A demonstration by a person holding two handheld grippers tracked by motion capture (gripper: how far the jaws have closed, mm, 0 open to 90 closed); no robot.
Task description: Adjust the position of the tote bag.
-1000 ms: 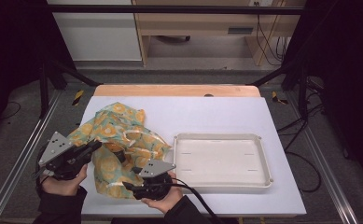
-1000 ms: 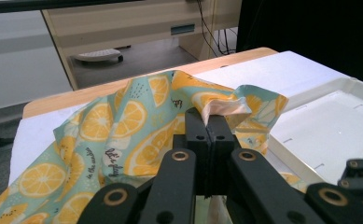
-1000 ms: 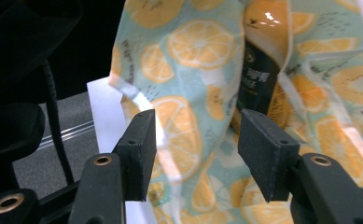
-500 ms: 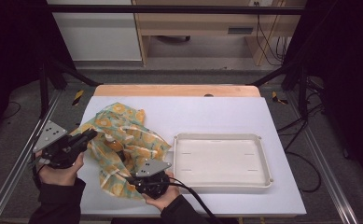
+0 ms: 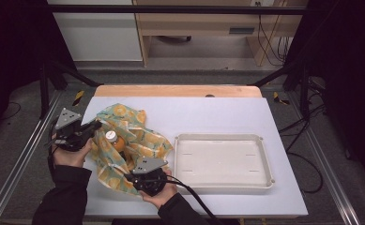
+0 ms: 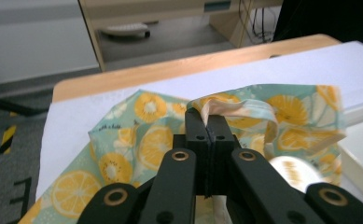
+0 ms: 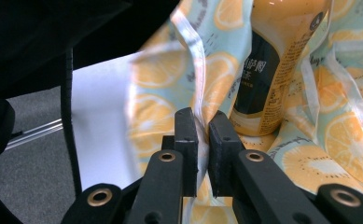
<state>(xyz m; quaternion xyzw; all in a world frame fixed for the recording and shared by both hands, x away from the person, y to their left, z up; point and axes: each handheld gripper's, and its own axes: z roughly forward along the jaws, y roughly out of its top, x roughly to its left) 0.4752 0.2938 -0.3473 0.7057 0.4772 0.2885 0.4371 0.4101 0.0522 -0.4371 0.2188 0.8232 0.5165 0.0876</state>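
Here, a citrus-print cloth bag [image 5: 124, 145] lies rumpled near the table's [image 5: 217, 112] left edge, a bottle [image 5: 113, 139] of orange drink (white cap, dark label) lying inside its opened folds. The left gripper [image 6: 208, 122] pinches the bag's pale hem, jaws pressed together on it. The right gripper [image 7: 202, 122], by the front edge, clamps another fold. An empty white tray [image 5: 223, 161] sits just beside the bag, toward the right edge.

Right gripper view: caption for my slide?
Right gripper pinching the cloth's hem, orange bottle standing just beyond.
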